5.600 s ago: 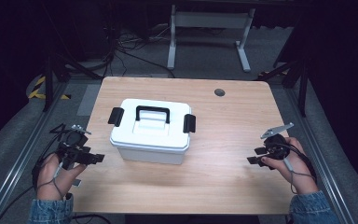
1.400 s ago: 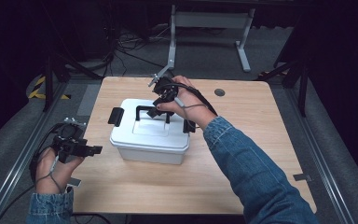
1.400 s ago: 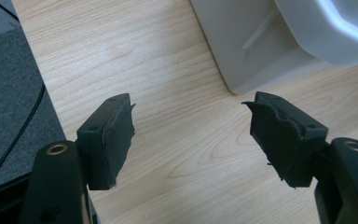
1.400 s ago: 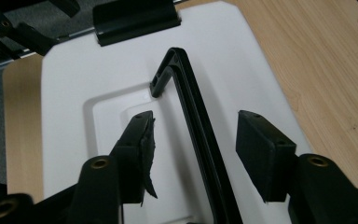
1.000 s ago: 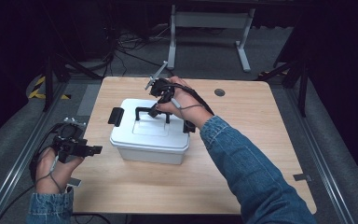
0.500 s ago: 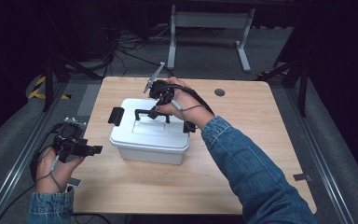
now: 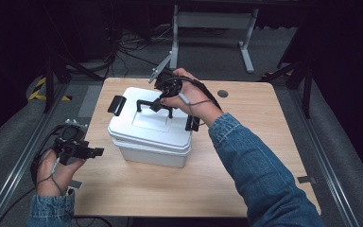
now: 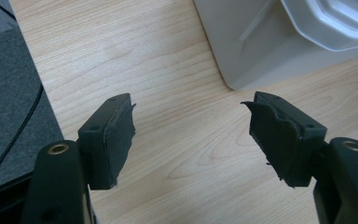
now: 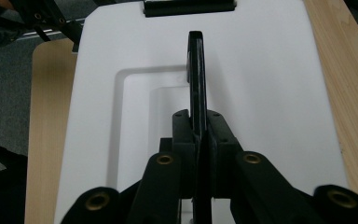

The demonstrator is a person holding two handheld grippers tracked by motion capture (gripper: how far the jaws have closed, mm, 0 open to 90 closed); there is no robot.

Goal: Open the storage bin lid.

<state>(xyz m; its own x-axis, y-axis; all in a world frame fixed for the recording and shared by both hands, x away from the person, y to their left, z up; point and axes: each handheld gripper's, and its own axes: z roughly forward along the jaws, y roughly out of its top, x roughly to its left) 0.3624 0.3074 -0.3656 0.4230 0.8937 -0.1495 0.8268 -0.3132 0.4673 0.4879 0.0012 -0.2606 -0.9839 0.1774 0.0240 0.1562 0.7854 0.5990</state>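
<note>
No brand, label or writing legible on any item.

White box [image 7: 149, 135]: plastic, lidded, stands near the middle of the table [image 7: 260, 156], slightly toward its left side. Lid [image 7: 156, 124] on; contents hidden. Black latch [image 7: 116, 105] on the left end, a second on the right end partly behind the right forearm. Black handle [image 7: 153, 105] is raised upright over the recessed centre of the lid.

Right gripper [image 7: 157, 105]: reaches in over the box from the right, jaws clenched on the handle. In the right gripper view the handle [image 9: 196, 79] runs as a thin black bar straight up from between the jaws, pads pressed on both of its sides, white lid beneath. The jaws have just been closing on it.

Left gripper [image 7: 94, 151]: held low at the table's left edge, jaws released, nothing between them. Left gripper view: pads [image 8: 121, 133] wide apart over bare wood, a lower corner of the box [image 8: 261, 51] ahead of them, apart.

Table: light wood grain, round grommet [image 7: 222, 93] near the far edge. Room dark; grey floor, cables and a white metal stand [image 7: 212, 21] behind the table.
</note>
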